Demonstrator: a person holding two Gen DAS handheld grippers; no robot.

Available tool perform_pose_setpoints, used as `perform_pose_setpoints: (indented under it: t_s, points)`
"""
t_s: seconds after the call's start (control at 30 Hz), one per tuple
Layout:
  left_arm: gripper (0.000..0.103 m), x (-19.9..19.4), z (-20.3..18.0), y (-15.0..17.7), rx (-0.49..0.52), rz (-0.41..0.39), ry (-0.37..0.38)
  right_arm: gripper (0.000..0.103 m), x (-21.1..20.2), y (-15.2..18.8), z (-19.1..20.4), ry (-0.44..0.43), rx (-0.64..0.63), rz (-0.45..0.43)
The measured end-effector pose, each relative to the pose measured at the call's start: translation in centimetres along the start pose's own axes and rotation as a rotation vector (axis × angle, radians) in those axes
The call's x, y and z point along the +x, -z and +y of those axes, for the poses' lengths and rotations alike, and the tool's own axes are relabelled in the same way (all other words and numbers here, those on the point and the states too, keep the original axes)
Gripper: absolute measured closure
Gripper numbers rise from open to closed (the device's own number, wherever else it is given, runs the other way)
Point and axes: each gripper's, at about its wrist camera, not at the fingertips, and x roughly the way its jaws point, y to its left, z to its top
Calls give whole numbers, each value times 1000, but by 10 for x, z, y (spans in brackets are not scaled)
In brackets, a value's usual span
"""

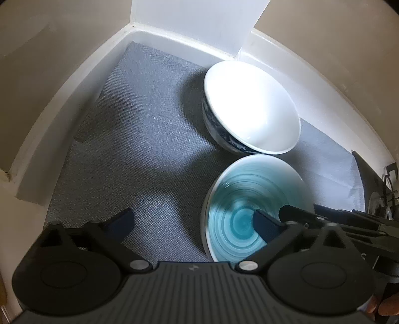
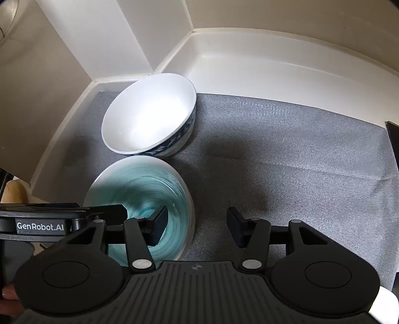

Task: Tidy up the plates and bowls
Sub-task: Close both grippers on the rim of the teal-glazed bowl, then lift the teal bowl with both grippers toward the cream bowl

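A teal spiral bowl (image 1: 239, 199) with a white rim stands on the grey liner (image 1: 139, 139), touching a larger white bowl (image 1: 251, 104) with a blue patterned outside behind it. My left gripper (image 1: 194, 221) is open, its right finger over the teal bowl, its left over the liner. In the right wrist view the teal bowl (image 2: 149, 184) and white bowl (image 2: 147, 114) lie at the left. My right gripper (image 2: 197, 224) is open, straddling the teal bowl's right rim without gripping. The other gripper's body shows at the left of this view.
The bowls stand in a white-walled drawer or shelf (image 2: 249, 57) lined with the grey mat (image 2: 286, 154). A white divider (image 1: 199, 22) rises at the back. The drawer walls close in behind and beside the white bowl.
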Motion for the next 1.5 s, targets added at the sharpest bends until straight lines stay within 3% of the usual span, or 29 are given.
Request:
perform_pose_setpoints:
  t_s: [0.07, 0.13, 0.23, 0.3, 0.33, 0.37, 0.5, 1.5]
  points:
    - [22, 4, 1, -1, -6, 21, 3, 48, 1, 1, 1, -2, -3, 1]
    - [27, 4, 0, -2, -9, 9, 1, 50, 2, 2, 2, -6, -10, 3]
    - [49, 5, -3, -4, 4, 7, -22, 62, 5, 3, 4, -11, -16, 4]
    - [77, 6, -4, -5, 7, 17, -2, 75, 8, 4, 6, -15, -8, 7]
    - [84, 7, -3, -5, -3, 39, 30, 83, 10, 4, 7, -20, -4, 11]
    - [89, 9, -3, -5, -11, 60, 55, 84, 11, 5, 9, -10, -1, 9]
    - [89, 7, -4, 1, -2, 41, 56, 89, 10, 6, 11, 13, 3, -2]
    - [89, -52, 8, 39, -23, -43, 104, 89, -37, 20, 43, 2, -82, -39]
